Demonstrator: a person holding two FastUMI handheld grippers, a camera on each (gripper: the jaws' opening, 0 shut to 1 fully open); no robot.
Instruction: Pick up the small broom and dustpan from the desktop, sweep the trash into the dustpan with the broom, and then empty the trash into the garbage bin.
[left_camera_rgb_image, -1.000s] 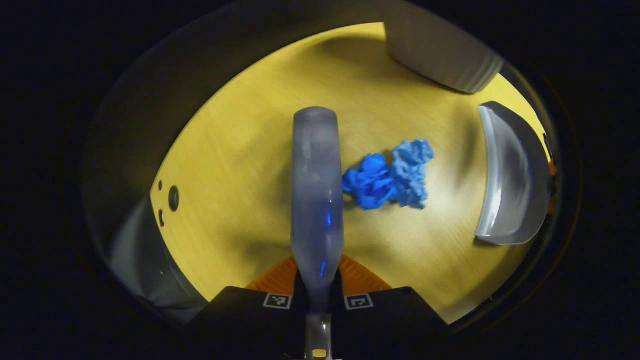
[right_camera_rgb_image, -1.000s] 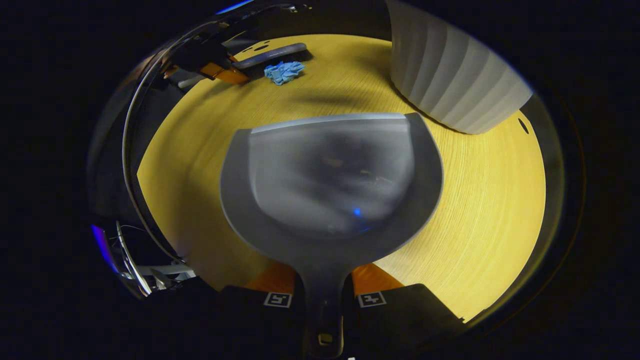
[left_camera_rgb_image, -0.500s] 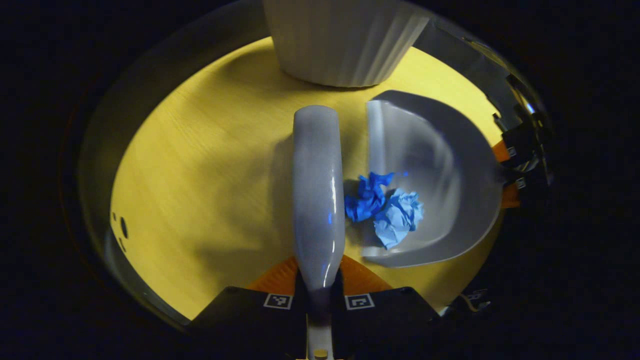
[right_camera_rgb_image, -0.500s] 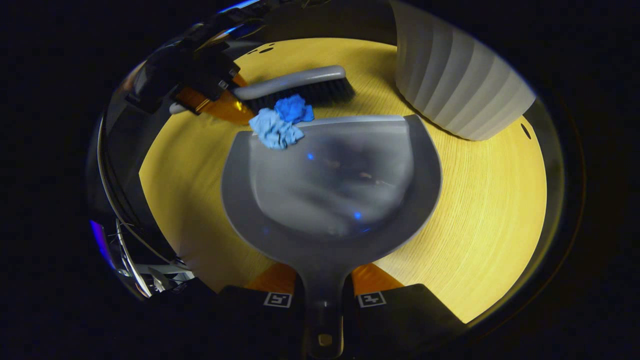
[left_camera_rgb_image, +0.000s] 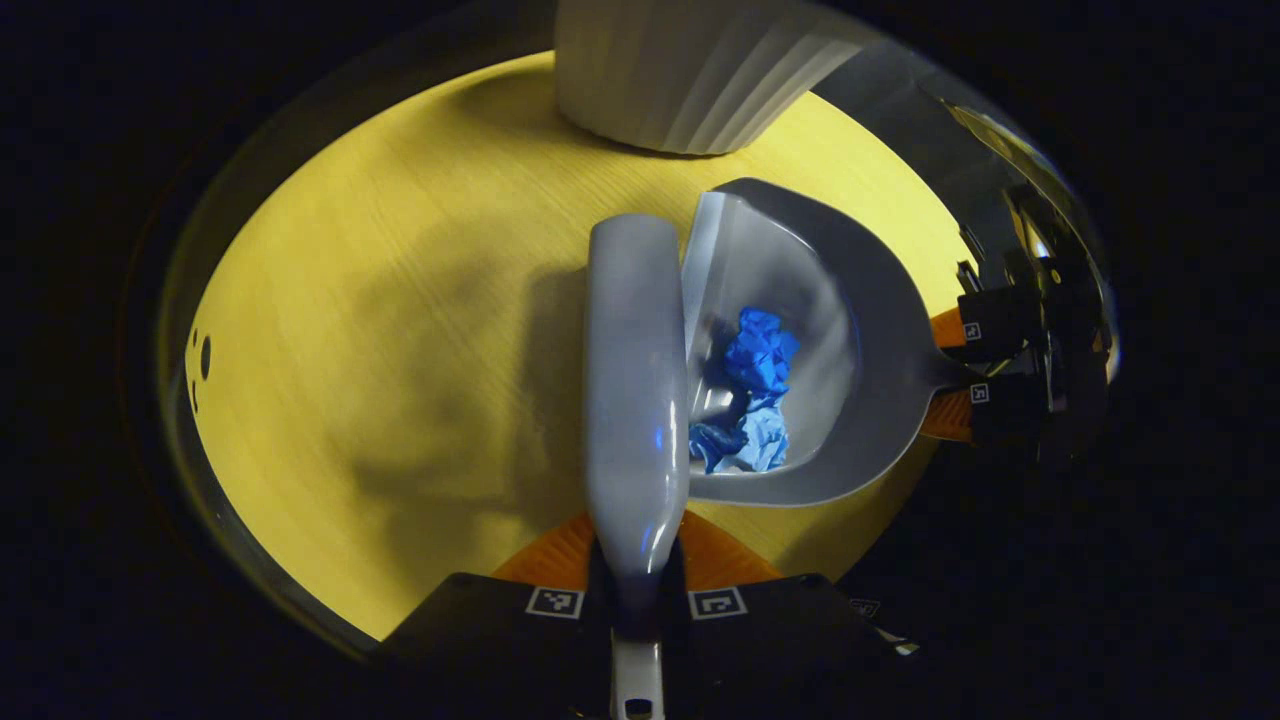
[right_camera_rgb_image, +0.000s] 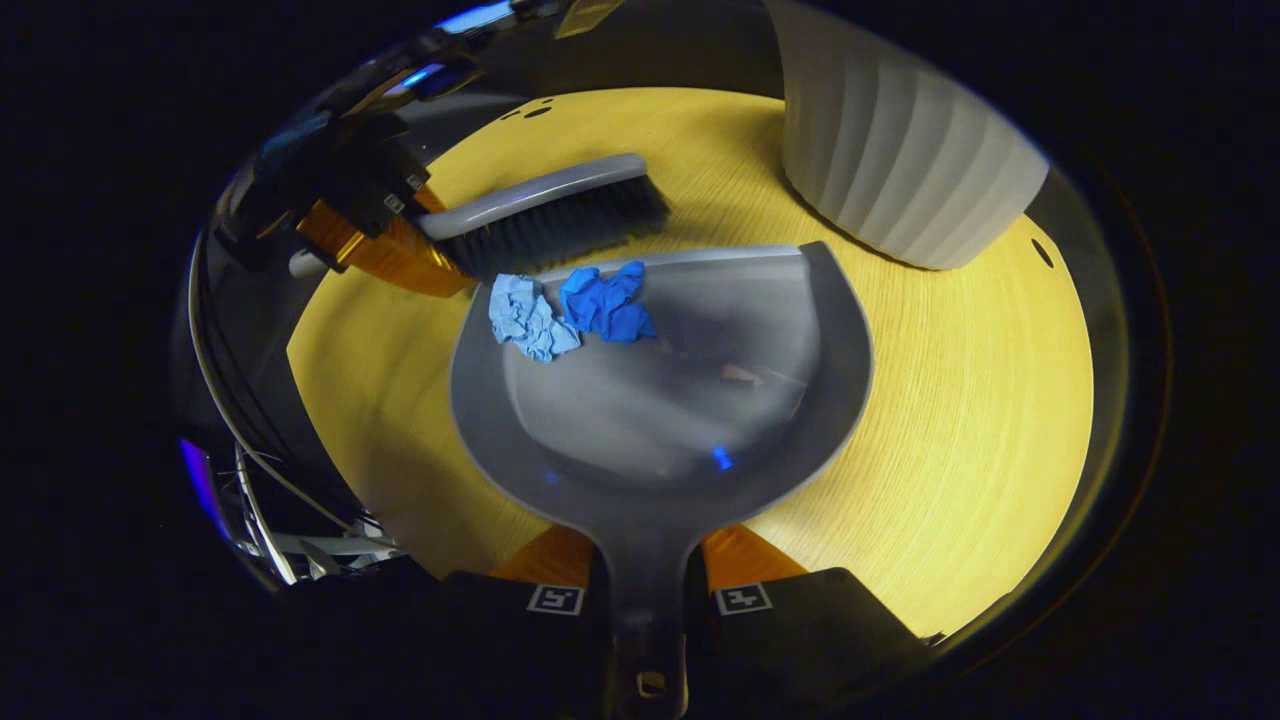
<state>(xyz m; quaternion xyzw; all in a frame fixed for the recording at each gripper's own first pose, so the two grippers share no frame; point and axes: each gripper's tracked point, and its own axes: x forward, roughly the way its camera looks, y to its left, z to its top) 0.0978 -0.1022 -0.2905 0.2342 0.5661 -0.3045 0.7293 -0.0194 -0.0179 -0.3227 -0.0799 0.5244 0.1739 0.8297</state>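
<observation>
Two crumpled paper wads sitting inside the dustpan (right_camera_rgb_image: 660, 400) now, the dark blue wad (right_camera_rgb_image: 605, 302) and the light blue wad (right_camera_rgb_image: 528, 318), both just past the front lip, on the pan's left side in the right gripper view, touching each other. Seen again in the left gripper view, dark blue wad (left_camera_rgb_image: 760, 350) farther off, light blue wad (left_camera_rgb_image: 757, 448) nearer, both within the pan's grey bowl (left_camera_rgb_image: 880, 330). Broom (right_camera_rgb_image: 555, 215) lying along the lip in the right gripper view, dark bristles pressed right against the pan's front edge, grey back facing up. Left gripper (left_camera_rgb_image: 637, 575) clamped on the broom's handle (left_camera_rgb_image: 635, 380), both fingers pinching it. Right gripper (right_camera_rgb_image: 648, 585) clenched on the dustpan's handle, a finger on either side, pan resting low on the yellow desktop (right_camera_rgb_image: 950, 420). Right gripper spotted too at the right edge of the left gripper view (left_camera_rgb_image: 965, 372), holding that same handle. White ribbed garbage bin (right_camera_rgb_image: 900, 150) standing on the far right of the desktop, near the pan's far right corner but apart from it.
</observation>
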